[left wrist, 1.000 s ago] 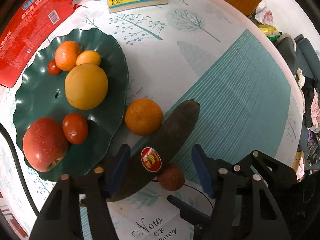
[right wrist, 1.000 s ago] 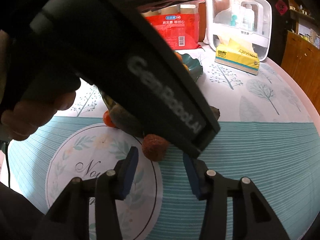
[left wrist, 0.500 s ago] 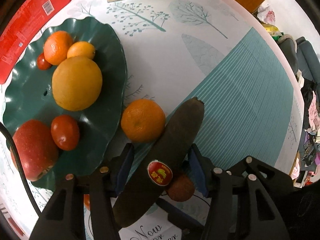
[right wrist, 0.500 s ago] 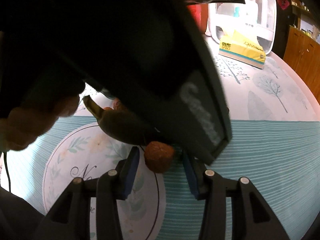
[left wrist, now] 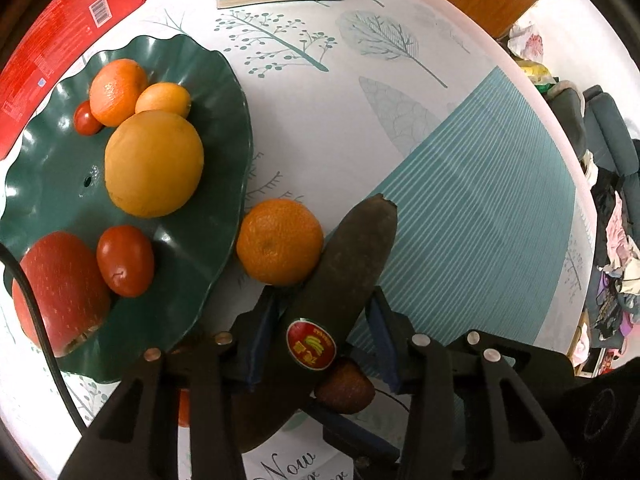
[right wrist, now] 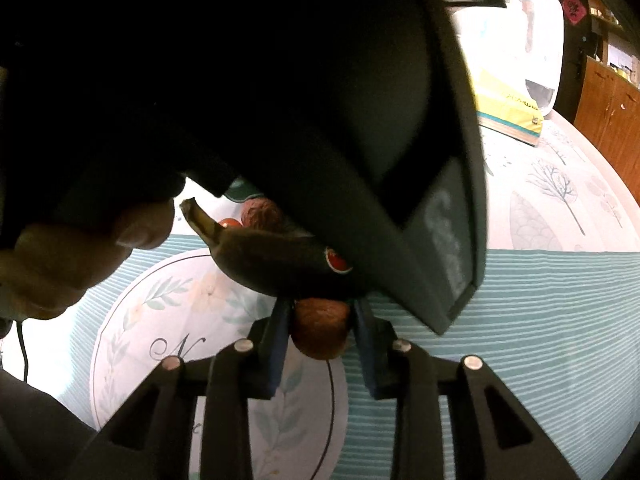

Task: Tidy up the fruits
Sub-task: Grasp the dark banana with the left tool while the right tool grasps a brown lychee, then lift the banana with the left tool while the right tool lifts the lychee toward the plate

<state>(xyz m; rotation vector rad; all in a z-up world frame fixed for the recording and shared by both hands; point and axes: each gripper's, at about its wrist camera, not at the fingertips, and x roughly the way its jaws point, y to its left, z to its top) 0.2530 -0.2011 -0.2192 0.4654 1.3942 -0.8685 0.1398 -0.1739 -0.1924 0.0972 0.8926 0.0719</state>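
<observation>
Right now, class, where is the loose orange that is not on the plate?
In the left wrist view, the loose orange sits on the tablecloth just right of the green plate, touching the dark banana.

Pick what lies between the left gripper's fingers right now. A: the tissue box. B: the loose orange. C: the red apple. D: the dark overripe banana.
D: the left gripper has its blue pads on both sides of the dark banana, near its red sticker.
</observation>
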